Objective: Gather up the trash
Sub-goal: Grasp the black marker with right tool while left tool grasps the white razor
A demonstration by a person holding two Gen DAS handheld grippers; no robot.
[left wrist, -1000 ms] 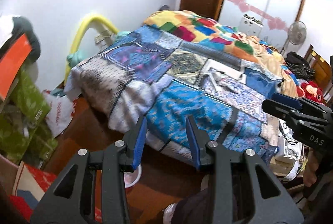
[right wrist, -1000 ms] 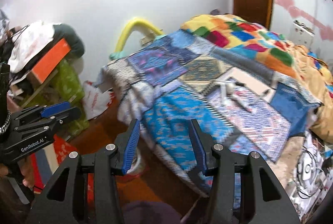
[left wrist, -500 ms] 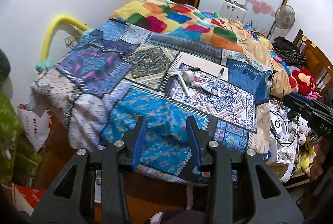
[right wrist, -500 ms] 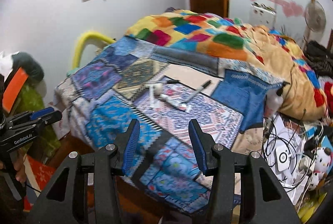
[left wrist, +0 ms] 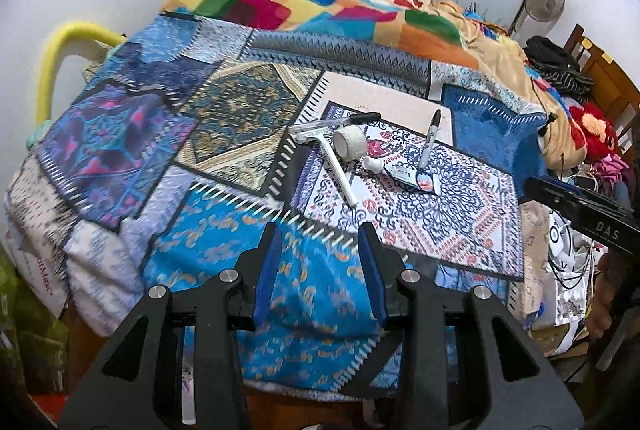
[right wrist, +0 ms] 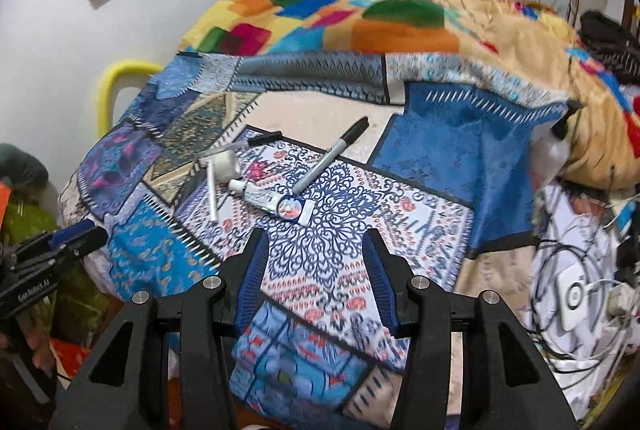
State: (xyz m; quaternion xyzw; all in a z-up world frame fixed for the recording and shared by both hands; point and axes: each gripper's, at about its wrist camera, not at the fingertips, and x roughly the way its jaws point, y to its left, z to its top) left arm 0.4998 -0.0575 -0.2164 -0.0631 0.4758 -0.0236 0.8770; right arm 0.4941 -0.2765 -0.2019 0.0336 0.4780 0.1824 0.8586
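Currently spread apart and empty, both sets of jaws: left gripper [left wrist: 318,272] and right gripper [right wrist: 314,276], above the near edge of the bed [left wrist: 224,270]. Ahead of the jaws, well apart, on the patterned quilt [right wrist: 340,214]: razor [left wrist: 334,160], white roll [left wrist: 350,144], toothpaste tube [right wrist: 272,201], black marker [right wrist: 331,155], black pen [left wrist: 352,119].

A bed [left wrist: 224,118] under a patchwork quilt [right wrist: 460,146] lay ahead of the tools. On it, beyond the fingers, lay a white razor [left wrist: 332,158], a tape roll [left wrist: 350,143], a toothpaste tube [right wrist: 272,201], a marker [right wrist: 329,159] and a black pen [left wrist: 352,119], close together.
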